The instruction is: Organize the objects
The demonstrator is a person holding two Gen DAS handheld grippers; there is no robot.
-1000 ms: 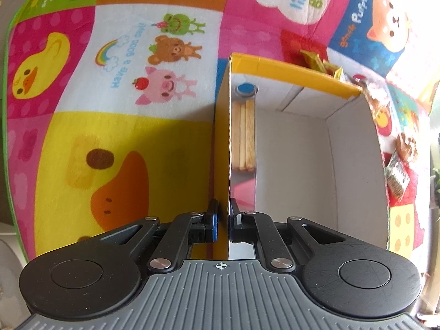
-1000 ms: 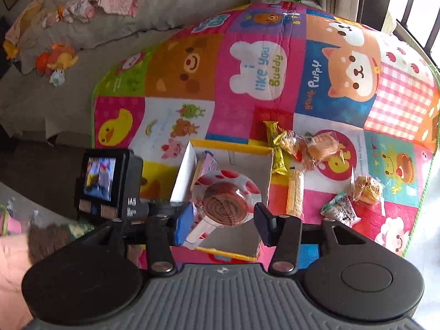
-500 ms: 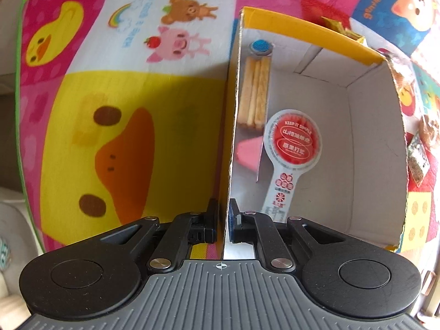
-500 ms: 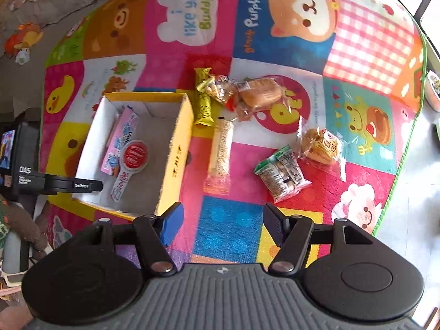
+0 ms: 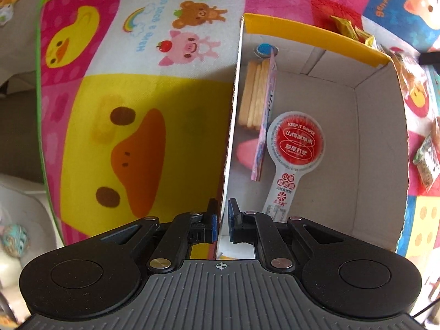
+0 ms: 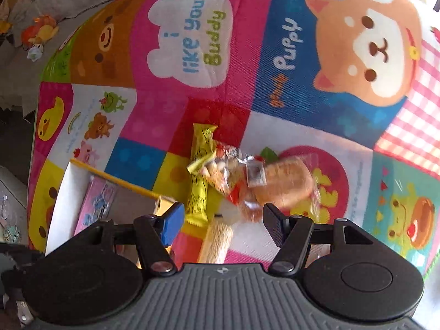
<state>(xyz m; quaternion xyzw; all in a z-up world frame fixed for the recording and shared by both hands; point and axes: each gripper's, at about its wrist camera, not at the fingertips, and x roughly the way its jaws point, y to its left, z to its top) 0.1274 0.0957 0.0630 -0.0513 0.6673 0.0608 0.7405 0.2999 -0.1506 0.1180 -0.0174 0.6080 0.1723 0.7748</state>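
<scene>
a: item one, left gripper (image 5: 223,221)?
b: pointing down; jaws clenched on the left wall of the box (image 5: 229,137), one finger outside, one inside; wall edge upright between them.

a: the box itself?
b: cardboard, open top, yellow rim, pale inside; stands on the mat (image 5: 115,126) over the big yellow duck square, near the mat's left edge.

a: contents?
b: wafer pack (image 5: 254,93) along the left wall, pink on its face, pale wafers showing at its side; a blue dot at its far end, what it is cannot be told; red-and-white round lollipop (image 5: 295,144), flat on the box floor just beside the pack, stick toward the gripper.

a: item two, right gripper (image 6: 222,220)?
b: released; jaws well apart, nothing pressed between the pads; blue pad on its left finger, dark pad on its right; it hangs over the loose snacks beside the box's right wall.

a: loose snacks, on the mat?
b: yellow bar (image 6: 200,173), lying lengthwise just beside the box's far right corner; clear bag of small snacks (image 6: 228,167) overlapping the bar's upper part; wrapped bun (image 6: 286,184) touching that bag, on the red circle patch; pale long stick pack (image 6: 217,239), partly under the gripper body, between the fingers in view; all blurred.

a: anything else?
b: green-and-white packet (image 5: 427,162) at the right edge of the left view, on the mat outside the box; soft toys (image 6: 38,31) on the grey floor beyond the mat's far left corner.
</scene>
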